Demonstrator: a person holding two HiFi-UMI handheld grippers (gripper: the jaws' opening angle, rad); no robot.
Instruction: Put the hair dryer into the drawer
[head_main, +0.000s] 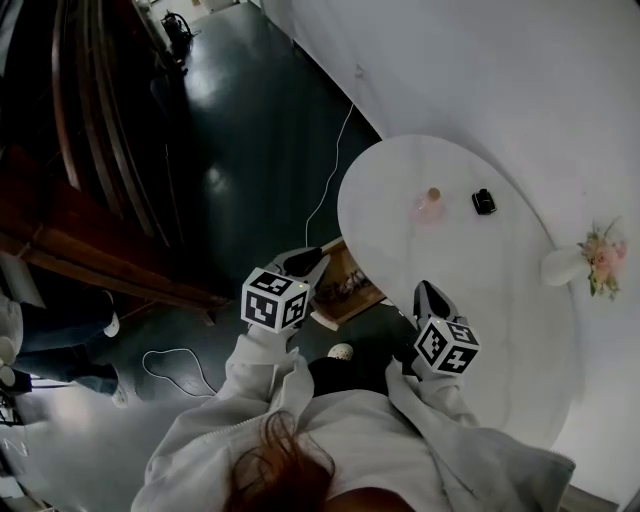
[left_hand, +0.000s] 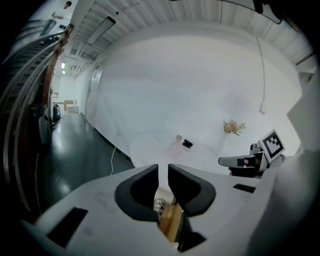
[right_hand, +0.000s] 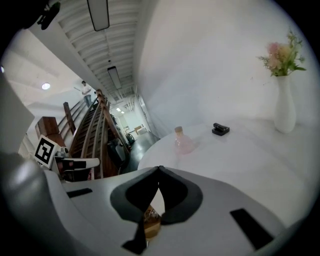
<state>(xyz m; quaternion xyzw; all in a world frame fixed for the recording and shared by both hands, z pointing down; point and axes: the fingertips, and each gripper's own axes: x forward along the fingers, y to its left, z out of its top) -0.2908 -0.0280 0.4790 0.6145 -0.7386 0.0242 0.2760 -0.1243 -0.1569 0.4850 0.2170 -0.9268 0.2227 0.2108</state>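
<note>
Apparently the hair dryer (head_main: 343, 284) already lies in the open brown wooden drawer (head_main: 368, 298) under the edge of the round white table (head_main: 500, 330), though the shape in there is too small for you to be sure. Your left gripper (left_hand: 163, 170) hangs above the drawer, jaws nearly together with a thin slit and nothing between them. Your right gripper (right_hand: 159, 172), near the table's edge, is pressed together and empty. By my judgement only closing the drawer could remain.
</note>
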